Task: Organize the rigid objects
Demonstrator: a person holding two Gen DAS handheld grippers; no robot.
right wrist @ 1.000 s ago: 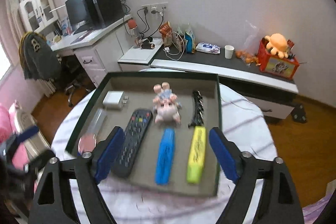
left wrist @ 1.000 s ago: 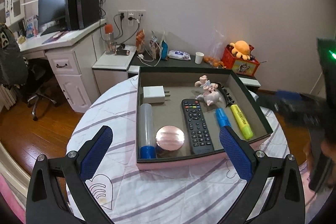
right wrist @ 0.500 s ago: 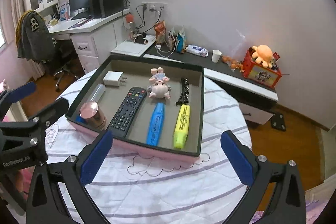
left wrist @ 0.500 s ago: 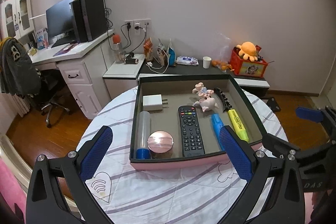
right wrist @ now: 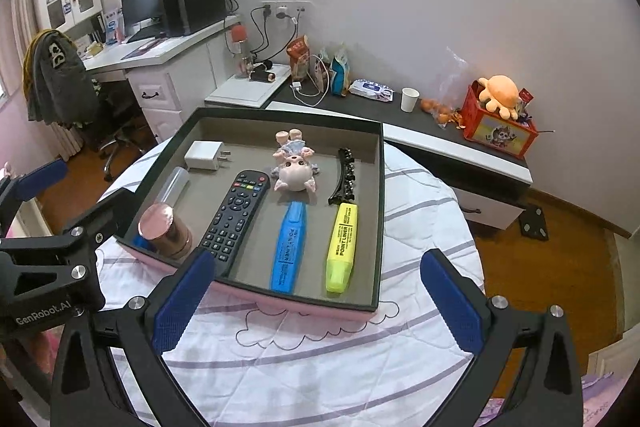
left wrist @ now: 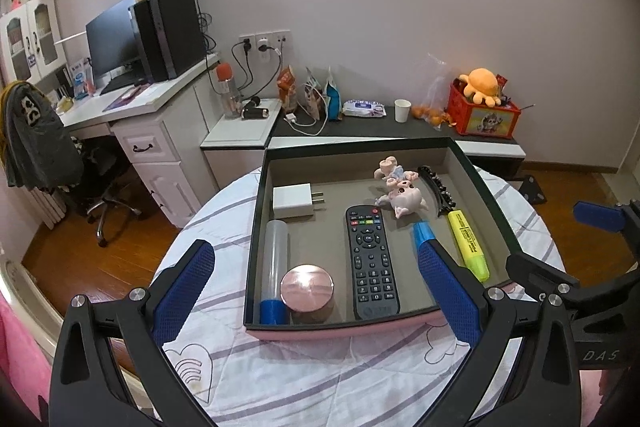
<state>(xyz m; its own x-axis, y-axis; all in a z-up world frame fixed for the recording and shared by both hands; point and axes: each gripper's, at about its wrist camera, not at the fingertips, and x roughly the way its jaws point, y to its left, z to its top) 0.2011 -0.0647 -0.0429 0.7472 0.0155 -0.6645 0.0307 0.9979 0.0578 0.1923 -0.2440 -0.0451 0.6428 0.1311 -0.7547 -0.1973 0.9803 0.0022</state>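
A shallow tray (left wrist: 492,195) with a dark rim and pink outer wall sits on a round table (left wrist: 304,379) covered in a white cloth with purple stripes. Eight things lie in it, one of each kind except the markers, of which there are two. Along the left side are one white charger plug (left wrist: 293,200) at the back, one clear tube with a blue cap (left wrist: 275,267) in front of it, and one round pink-lidded jar (left wrist: 307,291) just beside the tube's capped end. One black remote control (right wrist: 236,213) lies lengthwise in the middle. To its right, one small pig doll (right wrist: 295,169) lies at the back with one blue marker (right wrist: 289,247) in front of it. Furthest right, one black hair clip (right wrist: 345,175) lies at the back and one yellow marker (right wrist: 342,247) in front.

Both tongs hang above the table's near edge, outside the tray. The left gripper (left wrist: 316,297) has its blue pads wide apart with nothing between them. The right gripper (right wrist: 316,301) has just been opening; its pads also stand wide apart and empty.
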